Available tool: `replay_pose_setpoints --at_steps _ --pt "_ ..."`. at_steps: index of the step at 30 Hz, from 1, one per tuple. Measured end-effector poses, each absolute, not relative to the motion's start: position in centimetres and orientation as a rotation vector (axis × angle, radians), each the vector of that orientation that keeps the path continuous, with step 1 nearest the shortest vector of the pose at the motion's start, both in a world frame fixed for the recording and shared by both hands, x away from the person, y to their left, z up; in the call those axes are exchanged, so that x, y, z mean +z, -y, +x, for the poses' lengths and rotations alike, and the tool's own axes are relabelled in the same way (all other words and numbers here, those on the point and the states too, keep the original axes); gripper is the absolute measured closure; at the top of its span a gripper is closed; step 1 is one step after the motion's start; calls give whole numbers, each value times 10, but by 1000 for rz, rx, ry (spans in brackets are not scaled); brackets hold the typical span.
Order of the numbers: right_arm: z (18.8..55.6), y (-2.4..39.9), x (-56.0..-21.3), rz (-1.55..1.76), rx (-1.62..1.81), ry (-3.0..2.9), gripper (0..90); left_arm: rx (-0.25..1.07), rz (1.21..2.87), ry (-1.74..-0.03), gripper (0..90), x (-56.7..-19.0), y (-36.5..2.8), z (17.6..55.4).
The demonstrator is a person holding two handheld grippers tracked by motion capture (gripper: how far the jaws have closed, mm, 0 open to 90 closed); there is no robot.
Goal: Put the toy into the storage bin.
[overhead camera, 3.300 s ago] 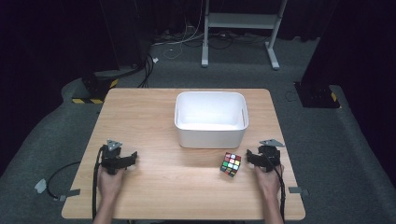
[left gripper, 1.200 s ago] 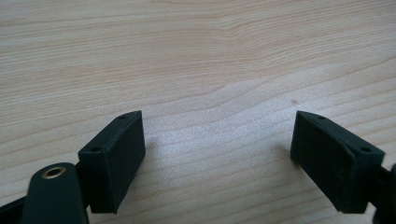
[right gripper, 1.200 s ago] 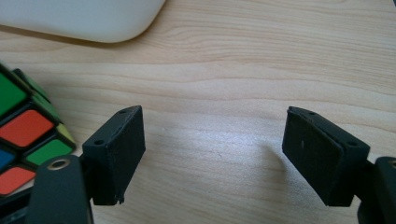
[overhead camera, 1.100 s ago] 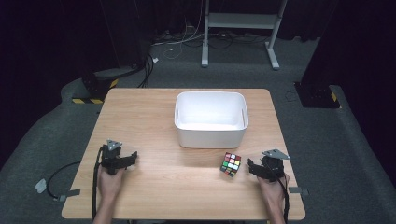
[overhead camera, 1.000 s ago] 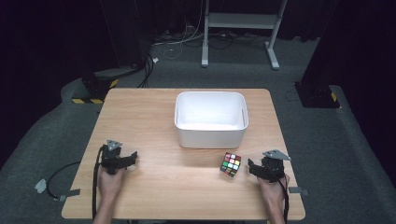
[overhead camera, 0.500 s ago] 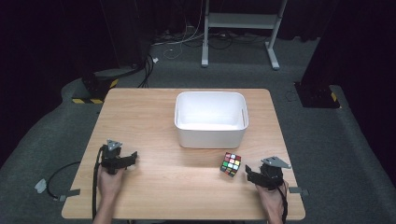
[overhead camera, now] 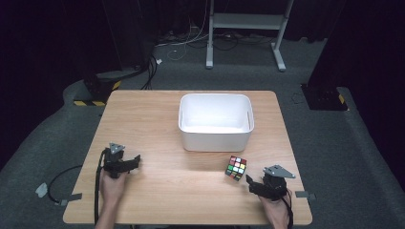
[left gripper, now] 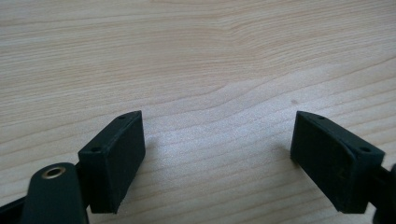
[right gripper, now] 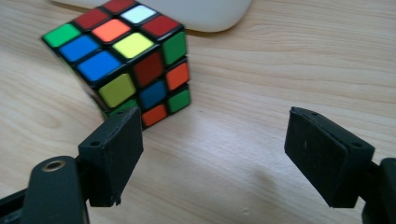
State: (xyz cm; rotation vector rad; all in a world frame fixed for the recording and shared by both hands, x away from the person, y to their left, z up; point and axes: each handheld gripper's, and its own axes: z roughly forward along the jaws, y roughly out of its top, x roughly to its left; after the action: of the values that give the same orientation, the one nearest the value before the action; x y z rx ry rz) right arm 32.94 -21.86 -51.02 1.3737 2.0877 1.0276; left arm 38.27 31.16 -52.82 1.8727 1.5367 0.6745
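1. Puzzle cube (overhead camera: 236,168): scrambled colours, resting on the wooden table (overhead camera: 157,119) at the near right, just in front of the white bin (overhead camera: 216,120) but not touching it.
2. In the right gripper view, seen corner-on (right gripper: 128,60), ahead and to the left of the jaw line; overlapped at its lower edge by the left pad (right gripper: 114,154), contact not certain.
3. Right gripper (overhead camera: 253,182): jaws spread wide, holding nothing, aimed left towards the cube from the near right edge of the table.
4. Compared with a few seconds earlier: drawn back towards the near edge and turned, no longer level with the cube beside it but lower and pointing up at it. Cube and bin unmoved across all views.
5. Judged from that: a realignment before a grasp, cube not yet between the pads; a shift left and forward likely needed to centre it.
6. Left gripper (overhead camera: 135,160): jaws wide apart, nothing between them but bare wood grain in its own view (left gripper: 219,154); parked at the near left, well apart from the cube, unchanged from the earlier pictures.
7. Bin: empty, centre of the table towards the far side, a likely destination for the cube.
8. Writing: no brand, label or readable text on cube, bin, grippers or table.
9. Beyond the table: grey carpet, cables and a metal stand on the far floor.
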Motion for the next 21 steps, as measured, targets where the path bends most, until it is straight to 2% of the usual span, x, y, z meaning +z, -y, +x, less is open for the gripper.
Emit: replay_pose_setpoints --at_steps 21 --pt "329 196 -505 1276 1114 -2171 117 679 1874 -1538 179 -528 -311 383"
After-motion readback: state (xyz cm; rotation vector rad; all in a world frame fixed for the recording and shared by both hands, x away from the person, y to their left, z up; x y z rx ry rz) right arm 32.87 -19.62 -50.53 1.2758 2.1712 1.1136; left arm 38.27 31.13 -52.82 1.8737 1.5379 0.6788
